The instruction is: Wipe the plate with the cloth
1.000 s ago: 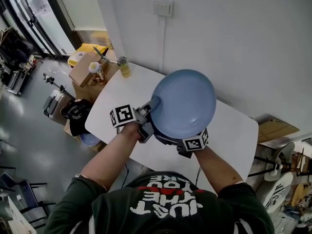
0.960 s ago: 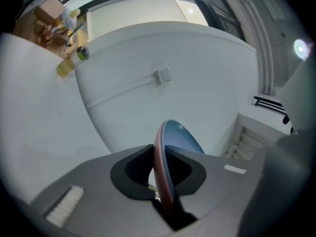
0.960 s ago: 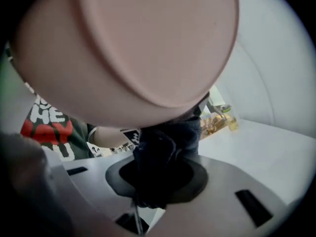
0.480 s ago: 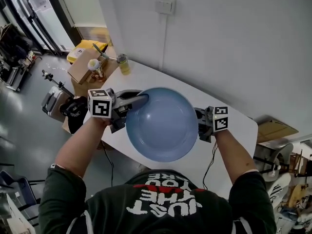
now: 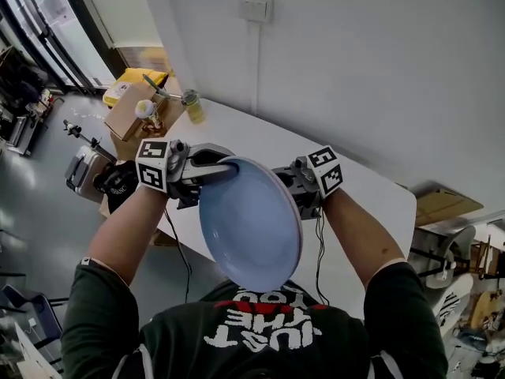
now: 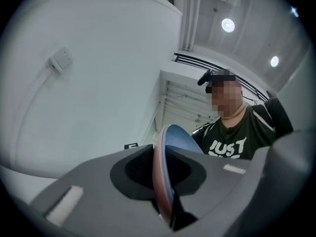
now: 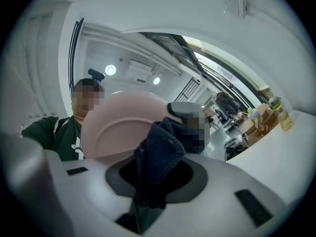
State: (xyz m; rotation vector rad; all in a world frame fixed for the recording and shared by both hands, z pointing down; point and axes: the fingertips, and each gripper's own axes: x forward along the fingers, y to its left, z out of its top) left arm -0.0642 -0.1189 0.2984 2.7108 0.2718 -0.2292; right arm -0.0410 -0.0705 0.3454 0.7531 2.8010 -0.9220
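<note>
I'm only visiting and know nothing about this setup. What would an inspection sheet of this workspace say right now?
Surface: white table, set against the wall.
Job's things: blue plate held tilted in the air over the table; dark cloth at its back, contact unclear.
Clutter: bottle at the table's far corner; cardboard box beyond it.
Grippers: left gripper shut on the plate's rim; right gripper shut on the cloth.
Cables: black cable hanging below the right gripper.
Surroundings: white wall with a switch; grey floor.
</note>
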